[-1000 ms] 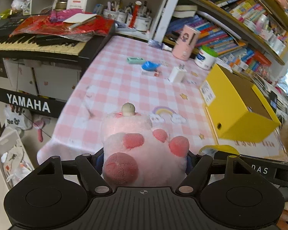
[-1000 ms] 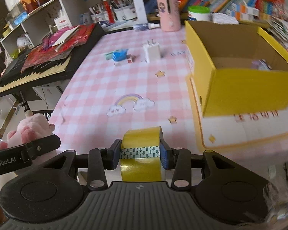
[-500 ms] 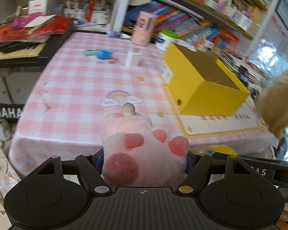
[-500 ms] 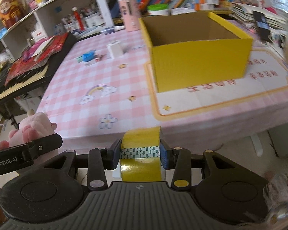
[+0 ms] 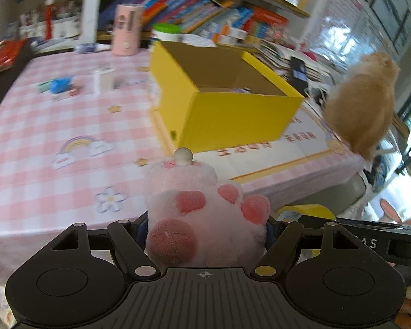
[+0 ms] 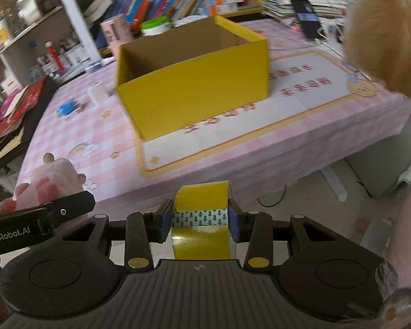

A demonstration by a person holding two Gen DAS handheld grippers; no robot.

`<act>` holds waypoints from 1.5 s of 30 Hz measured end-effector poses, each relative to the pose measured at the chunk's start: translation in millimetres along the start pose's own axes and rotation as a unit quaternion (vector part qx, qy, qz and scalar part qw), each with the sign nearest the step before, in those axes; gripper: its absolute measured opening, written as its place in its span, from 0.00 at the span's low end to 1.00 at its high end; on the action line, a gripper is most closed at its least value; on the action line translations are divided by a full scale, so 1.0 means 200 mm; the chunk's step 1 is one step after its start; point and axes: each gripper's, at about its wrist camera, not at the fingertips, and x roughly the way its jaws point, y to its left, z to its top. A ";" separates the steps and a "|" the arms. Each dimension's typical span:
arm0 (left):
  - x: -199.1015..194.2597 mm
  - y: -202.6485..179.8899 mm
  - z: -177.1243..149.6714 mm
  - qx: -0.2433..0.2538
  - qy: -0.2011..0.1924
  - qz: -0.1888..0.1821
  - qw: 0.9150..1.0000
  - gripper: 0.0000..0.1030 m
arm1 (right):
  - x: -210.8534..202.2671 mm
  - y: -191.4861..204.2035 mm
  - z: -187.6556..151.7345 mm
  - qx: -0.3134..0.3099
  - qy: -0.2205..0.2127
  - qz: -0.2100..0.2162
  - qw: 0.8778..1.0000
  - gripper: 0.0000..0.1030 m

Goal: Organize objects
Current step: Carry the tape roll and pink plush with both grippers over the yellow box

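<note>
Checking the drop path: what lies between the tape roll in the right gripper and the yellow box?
In the right wrist view, only the pink checked tablecloth and the printed mat under the yellow box lie beyond the tape roll; no loose object.

Hidden behind the pink paw plush (image 5: pixel 205 219): pads of the left gripper (image 5: pixel 205 233), plus most of the yellow tape roll (image 5: pixel 305 211). Concealed by the near wall of the yellow box (image 5: pixel 233 118): most of its floor; contents too small to identify. Smeared by blur near the table's (image 5: pixel 41 126) far left corner: blue item (image 5: pixel 59 85) and white block (image 5: pixel 104 81). Cropped at the right edge: orange furry shape (image 6: pixel 383 35). Book spines unreadable.
</note>
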 end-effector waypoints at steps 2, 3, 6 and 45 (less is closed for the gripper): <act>0.03 -0.06 0.03 0.015 -0.002 -0.003 1.000 0.73 | 0.01 -0.06 0.02 0.010 0.003 -0.004 1.000 0.37; 0.04 -0.08 0.04 0.020 -0.003 -0.004 1.000 0.73 | 0.01 -0.08 0.04 0.013 0.002 -0.004 1.000 0.37; 0.08 -0.13 0.08 0.027 -0.007 -0.002 1.000 0.73 | 0.02 -0.14 0.08 0.016 0.001 -0.004 1.000 0.37; 0.70 -0.33 0.81 0.056 -0.077 0.146 0.985 0.75 | 0.46 -0.17 1.18 -0.130 -0.124 0.094 0.979 0.37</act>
